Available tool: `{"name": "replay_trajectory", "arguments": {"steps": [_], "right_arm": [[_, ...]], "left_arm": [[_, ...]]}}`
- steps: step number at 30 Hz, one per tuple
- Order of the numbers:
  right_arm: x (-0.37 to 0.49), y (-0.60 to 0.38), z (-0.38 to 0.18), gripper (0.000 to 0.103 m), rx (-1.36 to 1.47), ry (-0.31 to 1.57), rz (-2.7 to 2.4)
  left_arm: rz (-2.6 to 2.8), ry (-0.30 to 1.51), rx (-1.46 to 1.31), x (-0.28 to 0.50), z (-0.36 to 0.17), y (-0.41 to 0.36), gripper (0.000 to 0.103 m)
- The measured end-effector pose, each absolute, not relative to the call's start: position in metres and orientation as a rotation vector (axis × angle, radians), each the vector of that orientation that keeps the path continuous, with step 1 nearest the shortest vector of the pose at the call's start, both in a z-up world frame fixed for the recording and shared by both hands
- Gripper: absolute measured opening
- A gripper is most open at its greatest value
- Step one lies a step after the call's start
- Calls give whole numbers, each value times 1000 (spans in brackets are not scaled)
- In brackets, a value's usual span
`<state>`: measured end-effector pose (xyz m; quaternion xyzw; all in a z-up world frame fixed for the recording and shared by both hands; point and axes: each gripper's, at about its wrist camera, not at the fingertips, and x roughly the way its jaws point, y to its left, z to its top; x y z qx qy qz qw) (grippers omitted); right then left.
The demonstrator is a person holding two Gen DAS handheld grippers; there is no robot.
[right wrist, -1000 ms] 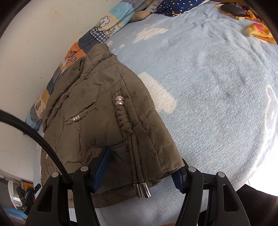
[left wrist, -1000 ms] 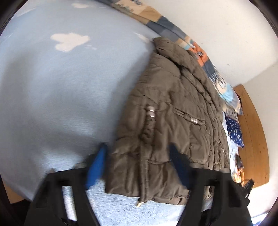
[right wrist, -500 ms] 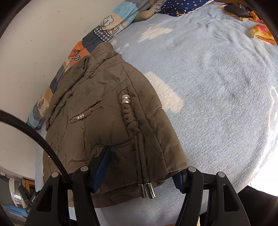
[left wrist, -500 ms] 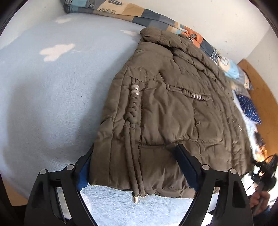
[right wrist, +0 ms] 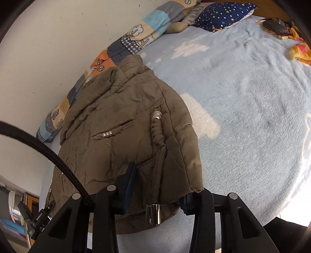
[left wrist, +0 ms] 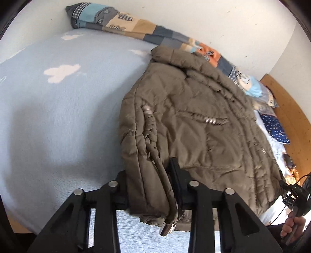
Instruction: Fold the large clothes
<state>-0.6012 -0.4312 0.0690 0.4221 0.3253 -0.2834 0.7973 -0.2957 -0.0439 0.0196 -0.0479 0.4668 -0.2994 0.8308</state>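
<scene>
A brown quilted jacket (left wrist: 194, 124) lies folded on the light blue bed, collar toward the wall, hem toward me. It also shows in the right wrist view (right wrist: 124, 140). My left gripper (left wrist: 149, 175) is shut on the jacket's near hem corner, with fabric and the braided cord bunched between the fingers. My right gripper (right wrist: 159, 186) has closed in around the near hem, its fingers (right wrist: 129, 184) pressing the fabric from both sides. The cord's two metal tips (right wrist: 153, 214) hang below the hem.
The light blue blanket with white clouds (left wrist: 58, 109) covers the bed. A patchwork bolster (left wrist: 136, 29) runs along the white wall. A navy star pillow (right wrist: 221, 13) and yellow-orange cloth (right wrist: 299, 50) lie at the far end. A wooden headboard (left wrist: 287, 109) stands at the right.
Both grippers were open around the jacket's near hem. Now the left has closed on the hem corner and the right has narrowed onto the hem. The fabric bunches up.
</scene>
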Motion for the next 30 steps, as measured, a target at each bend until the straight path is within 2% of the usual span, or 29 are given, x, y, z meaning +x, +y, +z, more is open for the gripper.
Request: {"name": "replay_trajectory", "arguments": {"steps": [1,3,5,6,8,10,11,12,13,14,15,19,22,30], "right_arm": [[-601,-433,65,44,924,707,-612],[-602,-438,57,47,972,715,-614],[-600,-439,52,60,993,722,-610],[-600,-438,50,61,999,726,-607],[-598,-438,45,63,1012,734,-608],[-598,-439,41,62,1038,728,-609],[-599,-440,40,50,1052,716,-606],[-598,-440,40,43,1053,711,-603],[-598,-439,42,34,1046,708,-599],[-598,-438,44,28,1030,703,-598],[-597,-436,48,26,1011,695,-592],[-593,-426,68,19,908,657,-576],[-590,-422,77,18,849,649,-582],[-593,-433,59,20,938,683,-594]], "left_arm": [[-623,996,-104,-295,17,-43,43],[-604,996,-114,-294,14,-43,59],[-622,1006,-127,-294,13,-45,72],[-622,999,-117,-296,13,-48,75],[-607,967,-57,-303,14,-56,76],[-600,934,-28,-307,16,-59,72],[-603,918,-20,-309,18,-60,61],[-605,904,-10,-310,20,-60,53],[-607,895,-6,-311,23,-60,49],[-607,875,-4,-312,27,-59,35],[-590,854,6,-314,30,-58,26],[-590,816,-3,-315,40,-54,24],[-577,815,11,-316,38,-54,24],[-514,794,116,-321,26,-68,25]]}}
